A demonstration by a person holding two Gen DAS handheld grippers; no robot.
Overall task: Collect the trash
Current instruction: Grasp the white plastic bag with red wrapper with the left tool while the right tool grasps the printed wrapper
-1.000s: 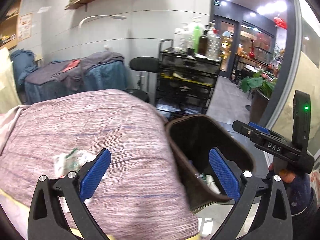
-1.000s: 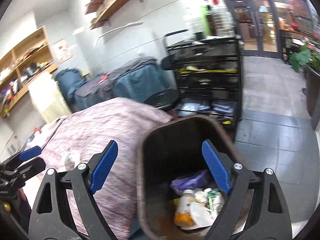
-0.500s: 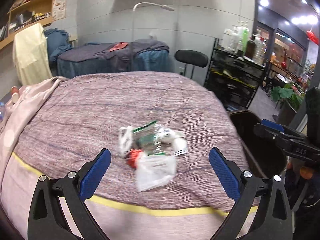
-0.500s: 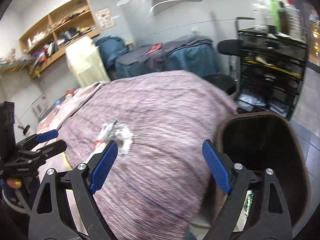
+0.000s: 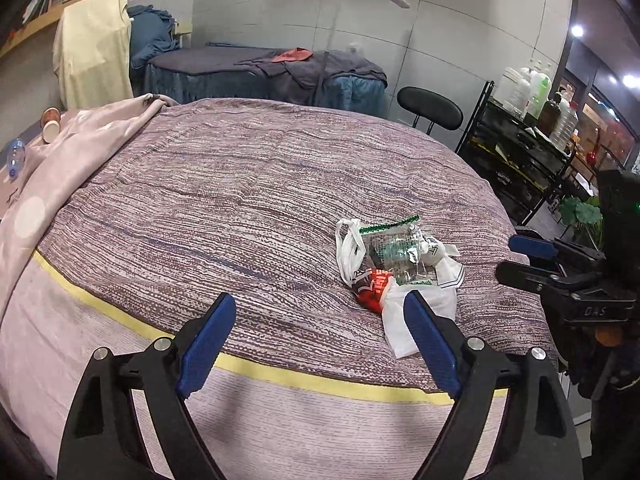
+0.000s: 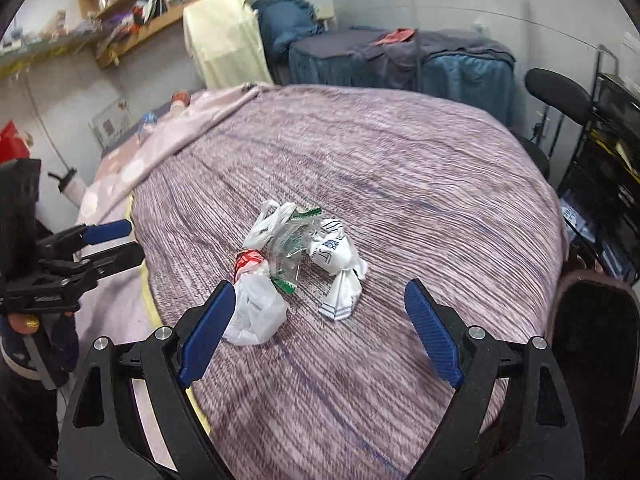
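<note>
A small pile of trash [image 5: 396, 264] lies on a purple striped bedspread [image 5: 240, 184]: white plastic bags, a clear green-printed wrapper and a red wrapper. It also shows in the right wrist view [image 6: 296, 264]. My left gripper [image 5: 318, 344] is open and empty, just short of the pile and to its left. My right gripper [image 6: 318, 332] is open and empty, hovering just before the pile. A dark brown trash bin [image 6: 596, 320] stands at the bed's right edge; its inside is hidden.
A black wire cart with bottles [image 5: 524, 148] and a black stool [image 5: 430, 110] stand right of the bed. A blue-covered massage table [image 5: 264, 76] is behind. A pink blanket [image 5: 60, 168] drapes the bed's left side. Wall shelves [image 6: 160, 0] hang at the back left.
Both grippers swung left, away from the bin toward the bed. The trash pile now sits just ahead of both, and the bin has slid to the right edge of view.
</note>
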